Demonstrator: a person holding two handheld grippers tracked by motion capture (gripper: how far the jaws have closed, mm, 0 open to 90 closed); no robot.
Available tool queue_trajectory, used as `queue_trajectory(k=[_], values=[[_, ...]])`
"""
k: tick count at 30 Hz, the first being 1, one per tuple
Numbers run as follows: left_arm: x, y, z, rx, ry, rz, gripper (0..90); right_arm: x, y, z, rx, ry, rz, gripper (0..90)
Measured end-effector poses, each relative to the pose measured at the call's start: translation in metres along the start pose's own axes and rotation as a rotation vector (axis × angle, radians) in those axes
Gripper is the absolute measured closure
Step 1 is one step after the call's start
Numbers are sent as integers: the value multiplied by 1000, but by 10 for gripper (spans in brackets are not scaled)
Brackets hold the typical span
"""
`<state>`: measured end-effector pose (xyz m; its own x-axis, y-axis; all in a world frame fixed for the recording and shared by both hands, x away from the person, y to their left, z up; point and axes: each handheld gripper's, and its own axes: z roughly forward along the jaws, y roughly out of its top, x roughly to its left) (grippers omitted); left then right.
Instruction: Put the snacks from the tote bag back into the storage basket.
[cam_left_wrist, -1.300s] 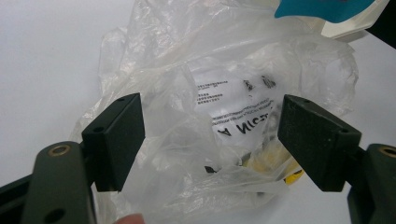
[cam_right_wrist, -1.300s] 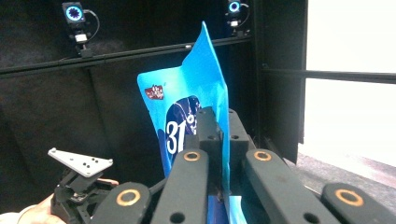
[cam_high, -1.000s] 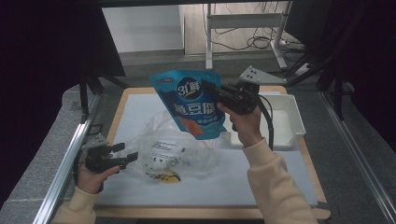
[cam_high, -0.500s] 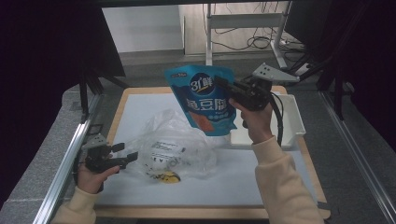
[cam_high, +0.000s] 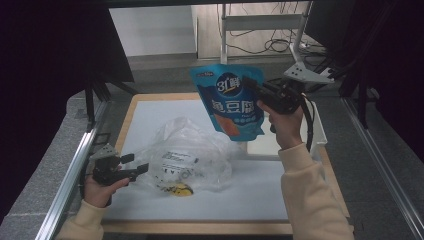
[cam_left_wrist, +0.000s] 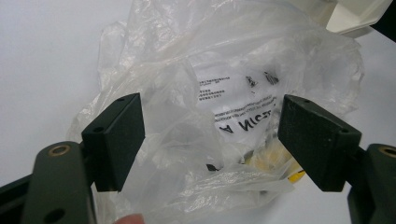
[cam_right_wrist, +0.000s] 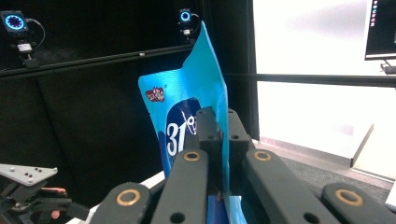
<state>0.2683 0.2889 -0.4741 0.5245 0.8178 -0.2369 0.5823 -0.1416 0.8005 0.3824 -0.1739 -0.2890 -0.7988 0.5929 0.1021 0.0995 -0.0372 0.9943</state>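
A blue snack pouch (cam_high: 229, 104) with white and orange print hangs in the air over the table's far right, held by its right edge in my right gripper (cam_high: 250, 83), which is shut on it. The right gripper view has both jaws clamped on the pouch (cam_right_wrist: 187, 116). A crumpled clear plastic bag (cam_high: 186, 155) with a printed label and something yellow inside lies mid-table. My left gripper (cam_high: 139, 169) rests at the bag's left edge, open; in the left gripper view the bag (cam_left_wrist: 224, 107) bulges between its wide-apart jaws.
A white tray (cam_high: 316, 131) stands at the right side of the white table mat (cam_high: 150, 117), partly behind the pouch and the right hand. Metal rails run along the table's left and right sides. A tray corner (cam_left_wrist: 355, 16) lies beyond the bag.
The right gripper has carried the pouch to the right and a little higher, away from above the bag. The left gripper has stayed by the bag's edge.
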Motion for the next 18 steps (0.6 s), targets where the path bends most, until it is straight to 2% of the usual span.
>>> queue_trajectory(k=[18], values=[[1,-1,1,5,1,-3,230,-26,3,-18,-14,-61,11,885]])
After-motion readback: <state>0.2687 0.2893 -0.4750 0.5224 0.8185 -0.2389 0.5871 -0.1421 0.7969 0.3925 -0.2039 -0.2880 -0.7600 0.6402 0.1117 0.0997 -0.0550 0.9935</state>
